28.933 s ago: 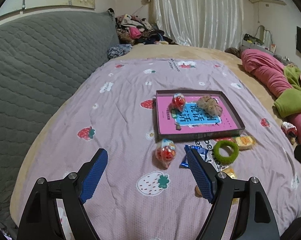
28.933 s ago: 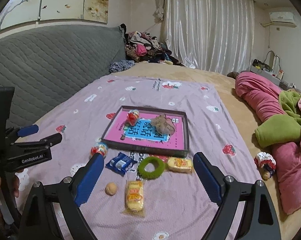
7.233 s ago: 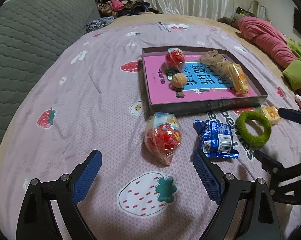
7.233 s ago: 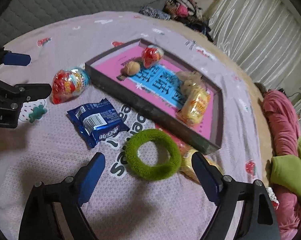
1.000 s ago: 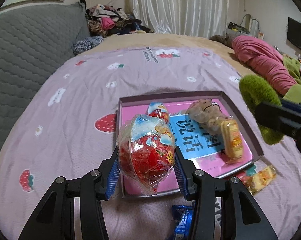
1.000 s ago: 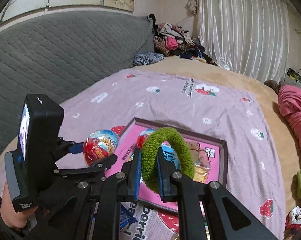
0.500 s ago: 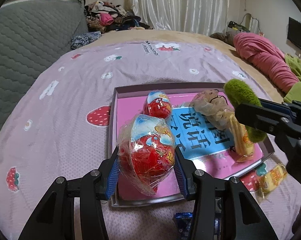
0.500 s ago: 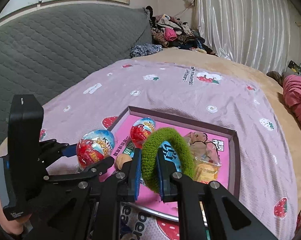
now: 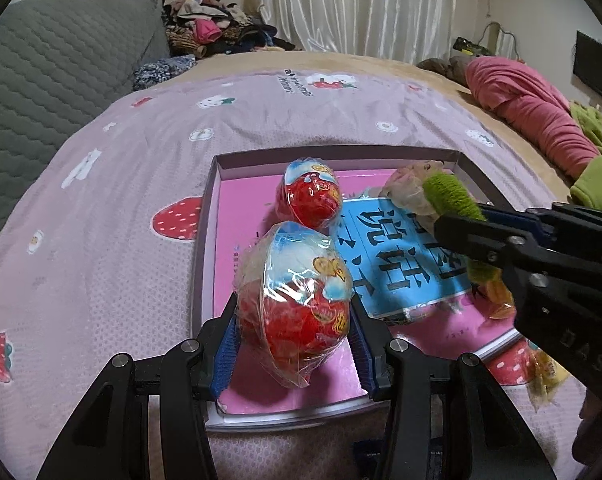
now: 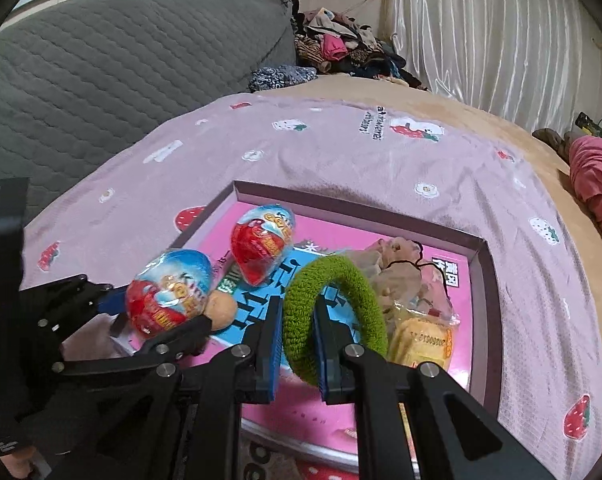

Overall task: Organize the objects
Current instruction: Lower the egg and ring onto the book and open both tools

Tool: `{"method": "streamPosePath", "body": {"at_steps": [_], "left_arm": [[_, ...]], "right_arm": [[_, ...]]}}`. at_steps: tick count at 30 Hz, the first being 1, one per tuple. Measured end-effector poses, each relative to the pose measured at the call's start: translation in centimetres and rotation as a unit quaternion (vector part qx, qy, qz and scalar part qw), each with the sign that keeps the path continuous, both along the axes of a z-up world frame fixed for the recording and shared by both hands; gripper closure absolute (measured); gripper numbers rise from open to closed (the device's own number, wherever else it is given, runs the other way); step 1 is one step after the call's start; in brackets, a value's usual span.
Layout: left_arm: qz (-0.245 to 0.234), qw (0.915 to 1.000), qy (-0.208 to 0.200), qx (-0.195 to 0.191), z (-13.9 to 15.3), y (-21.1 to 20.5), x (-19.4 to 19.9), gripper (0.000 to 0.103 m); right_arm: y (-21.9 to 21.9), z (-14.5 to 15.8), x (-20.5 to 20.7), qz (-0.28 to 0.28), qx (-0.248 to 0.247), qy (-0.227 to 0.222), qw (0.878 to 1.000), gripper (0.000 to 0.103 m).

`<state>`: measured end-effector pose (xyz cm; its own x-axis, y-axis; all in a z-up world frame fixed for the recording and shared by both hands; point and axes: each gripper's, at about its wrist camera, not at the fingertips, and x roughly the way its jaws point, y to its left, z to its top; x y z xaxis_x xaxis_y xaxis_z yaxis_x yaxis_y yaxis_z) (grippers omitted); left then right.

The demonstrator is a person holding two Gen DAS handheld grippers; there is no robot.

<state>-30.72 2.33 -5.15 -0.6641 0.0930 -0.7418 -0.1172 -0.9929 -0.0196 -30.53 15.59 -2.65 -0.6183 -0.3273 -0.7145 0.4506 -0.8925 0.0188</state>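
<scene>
Two claws now hang low over the tray, loads still pinched.
Left claw (image 9: 293, 344) has carried its wrapped egg (image 9: 295, 304) in over the tray's (image 9: 205, 240) near-left corner; right claw (image 10: 297, 340), squeezing the green ring (image 10: 341, 280), hovers mid-tray beside the biscuit pack (image 10: 421, 340). Release looks next.

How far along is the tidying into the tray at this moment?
Done: one wrapped egg, a small ball, a hair tie and a biscuit pack lie in the tray. In hand: left gripper carries a second egg, right gripper a green ring, both over the tray. Left: a yellow snack outside it.
</scene>
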Motion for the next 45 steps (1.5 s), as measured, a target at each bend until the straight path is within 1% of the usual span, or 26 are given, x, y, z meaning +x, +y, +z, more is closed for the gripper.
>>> {"method": "streamPosePath", "body": {"at_steps": [11, 21, 22, 23, 24, 26, 29, 30, 31, 33, 36, 37, 38, 39, 43, 45], "left_arm": [[-0.006, 0.9998, -0.020, -0.002, -2.7, 0.5, -0.9, 0.054], [0.000, 0.9999, -0.012, -0.008, -2.8, 0.3, -0.9, 0.054], [0.001, 0.9999, -0.012, -0.008, -2.8, 0.2, -0.9, 0.053], [0.004, 0.9999, -0.011, -0.010, -2.8, 0.2, -1.0, 0.052], [0.005, 0.9999, -0.011, -0.011, -2.8, 0.1, -1.0, 0.052], [0.004, 0.9998, -0.011, -0.013, -2.8, 0.2, -1.0, 0.051], [0.002, 0.9997, -0.009, -0.022, -2.7, 0.4, -0.9, 0.043], [0.003, 0.9996, -0.007, -0.028, -2.5, 0.5, -0.8, 0.040], [0.003, 0.9995, -0.006, -0.031, -2.4, 0.4, -0.7, 0.034], [0.001, 0.9997, -0.001, -0.025, -2.0, 0.2, -0.4, 0.033], [0.007, 0.9995, 0.010, -0.029, -1.2, -0.1, 0.1, 0.032], [0.008, 0.9996, 0.013, -0.024, -0.9, -0.2, 0.2, 0.030], [0.009, 0.9996, 0.016, -0.021, -0.5, -0.3, 0.4, 0.025], [0.011, 0.9995, 0.018, -0.022, -0.3, -0.3, 0.5, 0.023], [0.012, 0.9994, 0.028, -0.014, 0.9, -0.2, 1.5, 0.023], [0.012, 0.9994, 0.029, -0.016, 1.4, -0.1, 2.0, 0.023]], "right_arm": [[-0.6, -2.6, -1.7, 0.006, 0.015, -0.027, 0.999, 0.089], [-1.7, -4.1, -2.7, 0.013, 0.025, -0.045, 0.999, 0.088], [-1.7, -4.2, -2.7, 0.013, 0.023, -0.046, 0.999, 0.086], [-1.7, -4.2, -2.7, 0.013, 0.023, -0.047, 0.999, 0.080], [-1.6, -4.3, -2.7, 0.012, 0.023, -0.048, 0.999, 0.070], [-1.6, -4.3, -2.6, 0.011, 0.022, -0.048, 0.999, 0.058], [-1.5, -4.2, -2.4, 0.009, 0.020, -0.046, 0.999, 0.054], [-1.5, -4.0, -2.3, 0.007, 0.018, -0.042, 0.999, 0.051], [-1.4, -3.8, -2.2, 0.007, 0.015, -0.041, 0.999, 0.050], [-1.2, -3.2, -1.9, 0.007, 0.005, -0.037, 0.999, 0.047], [-0.9, -1.8, -1.2, 0.005, 0.000, -0.021, 1.000, 0.045], [-0.8, -1.2, -0.9, 0.004, -0.001, -0.016, 1.000, 0.044], [-0.6, -0.8, -0.7, 0.004, -0.001, -0.012, 1.000, 0.041], [-0.5, -0.3, -0.3, 0.002, 0.001, -0.007, 1.000, 0.039], [0.3, 1.4, 0.9, -0.008, 0.010, 0.009, 1.000, 0.038], [0.9, 2.2, 1.5, -0.013, 0.007, 0.014, 1.000, 0.035]]}}
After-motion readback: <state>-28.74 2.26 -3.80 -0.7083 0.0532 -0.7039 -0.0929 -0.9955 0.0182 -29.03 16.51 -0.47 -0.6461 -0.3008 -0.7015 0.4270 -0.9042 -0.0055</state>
